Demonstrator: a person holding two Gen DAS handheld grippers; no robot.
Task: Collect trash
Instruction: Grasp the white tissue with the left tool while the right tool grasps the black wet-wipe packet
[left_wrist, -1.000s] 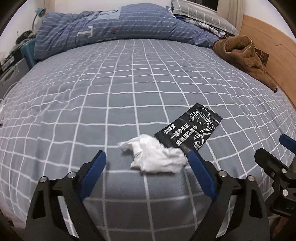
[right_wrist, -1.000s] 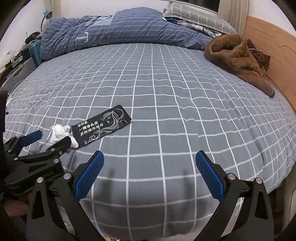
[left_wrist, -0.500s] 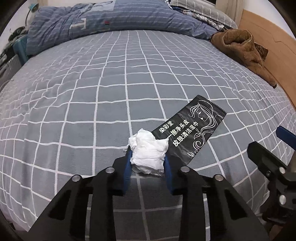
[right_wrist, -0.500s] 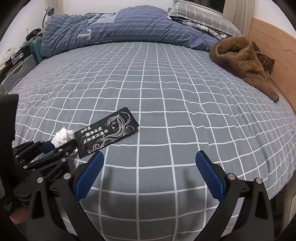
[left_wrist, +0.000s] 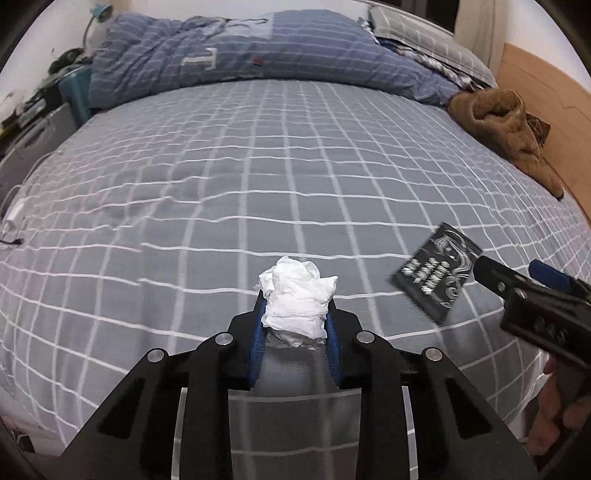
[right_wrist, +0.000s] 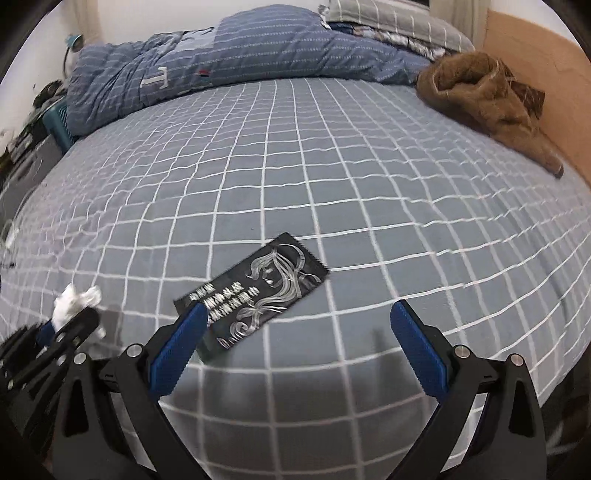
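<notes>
My left gripper (left_wrist: 294, 317) is shut on a crumpled white tissue (left_wrist: 297, 300) and holds it just above the grey checked bedsheet (left_wrist: 258, 177). The tissue also shows in the right wrist view (right_wrist: 75, 301), held at the far left. A black wet-wipe packet (right_wrist: 255, 293) with white drawing and lettering lies flat on the sheet. My right gripper (right_wrist: 301, 323) is open right over it, its left finger beside the packet's near end. The packet shows at the right of the left wrist view (left_wrist: 436, 275), with the right gripper's fingers (left_wrist: 495, 275) next to it.
A rumpled blue duvet (left_wrist: 258, 48) and pillows (right_wrist: 388, 16) lie at the head of the bed. A brown fleece garment (right_wrist: 484, 92) lies by the wooden board on the right. Bedside clutter and a cable (left_wrist: 14, 214) sit at the left edge.
My left gripper shut on the tissue, then lifted it away to the left of the packet. My right gripper moved forward and left until the packet lies between its open fingers.
</notes>
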